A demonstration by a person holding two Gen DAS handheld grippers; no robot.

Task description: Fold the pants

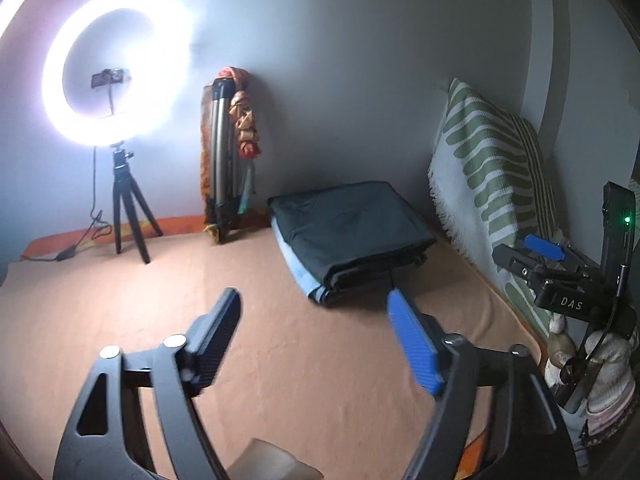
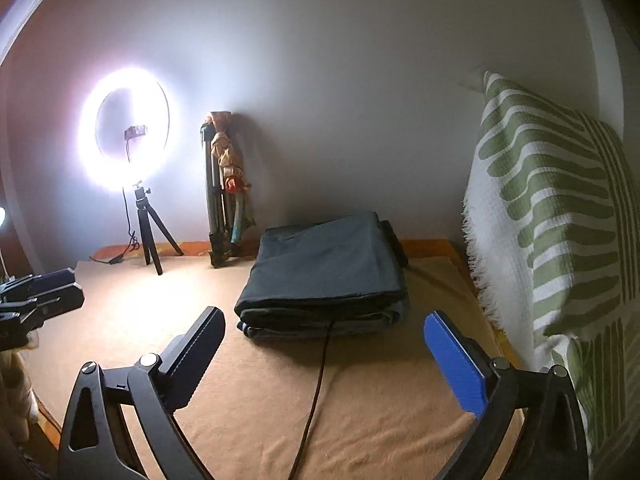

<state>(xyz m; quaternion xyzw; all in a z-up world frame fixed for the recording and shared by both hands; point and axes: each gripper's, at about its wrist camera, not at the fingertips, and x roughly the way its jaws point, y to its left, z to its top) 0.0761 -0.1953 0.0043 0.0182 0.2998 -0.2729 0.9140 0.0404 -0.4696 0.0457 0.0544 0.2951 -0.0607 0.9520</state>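
Beyond both released tools, left tool (image 1: 314, 316) and right tool (image 2: 324, 334), lie the folded pants (image 2: 324, 276) (untouched).

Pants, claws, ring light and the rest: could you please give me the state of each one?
Pants: folded into a flat stack, lying on the bed, untouched.
Left claw: open, empty, short of the pants.
Right claw: open, empty.
Ring light: switched on, upright on its tripod.
Spare tripod: folded, leaning against the wall.
Pillow: propped upright beside the pants.
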